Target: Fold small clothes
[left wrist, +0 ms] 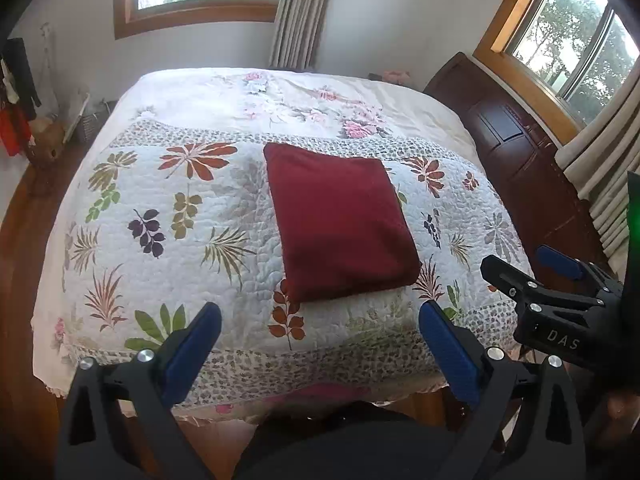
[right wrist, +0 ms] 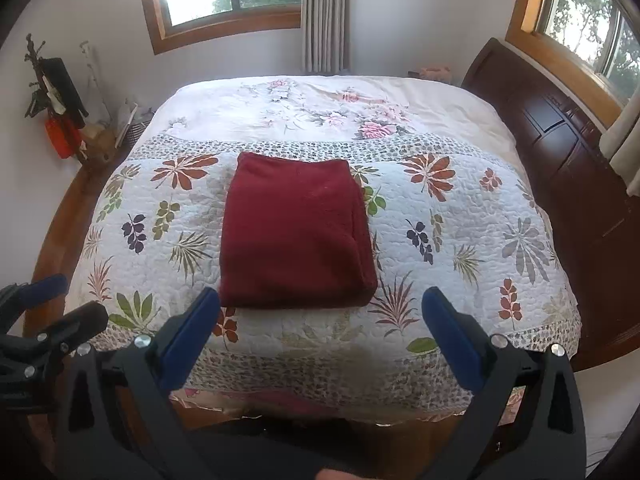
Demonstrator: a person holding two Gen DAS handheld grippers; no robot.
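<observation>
The left black two-finger gripper with blue pads is held low and level, its jaws spread wide with nothing between them. The right black gripper with blue pads sits just beside it at much the same height, likewise gaping and empty, both pointing forward, touching nothing

The folded dark-red fleece garment hides its own lower layers, and the dark wooden headboard runs off-frame right.
</observation>
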